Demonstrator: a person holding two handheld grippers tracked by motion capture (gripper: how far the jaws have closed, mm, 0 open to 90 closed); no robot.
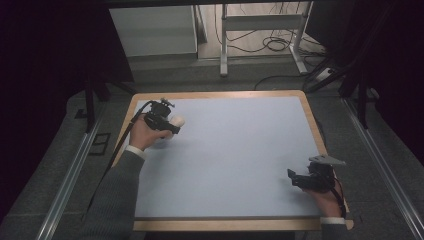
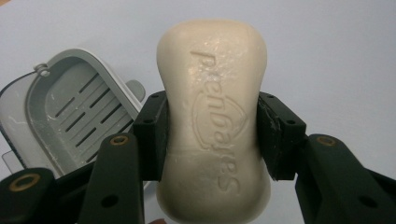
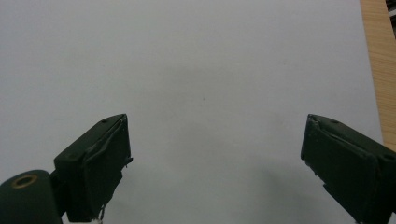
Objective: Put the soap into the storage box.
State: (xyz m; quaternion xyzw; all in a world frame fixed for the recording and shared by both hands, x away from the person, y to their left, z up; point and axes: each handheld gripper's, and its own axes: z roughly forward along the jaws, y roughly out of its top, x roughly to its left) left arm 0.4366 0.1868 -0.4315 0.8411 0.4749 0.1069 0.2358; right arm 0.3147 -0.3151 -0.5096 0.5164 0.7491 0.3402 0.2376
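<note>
A cream bar of soap point(image 2: 212, 116) with embossed lettering sits clamped at its waist between the black jaws of my left gripper point(image 2: 211, 135). In the high view that left gripper point(image 1: 171, 126) hovers over the table's far left corner, the soap point(image 1: 177, 120) poking out to the right. Below and to the left of the soap lies a grey slotted soap dish point(image 2: 70, 112) on a white tray. My right gripper point(image 1: 291, 176) rests near the table's front right, and in its own view the right gripper point(image 3: 217, 168) stands open over bare mat, nothing between its jaws.
The pale blue mat point(image 1: 235, 150) covers the wooden-edged table point(image 1: 312, 120). The wood edge point(image 3: 376, 60) runs close to the right gripper. Beyond the table stand a white desk frame point(image 1: 262, 30) and cables on the floor.
</note>
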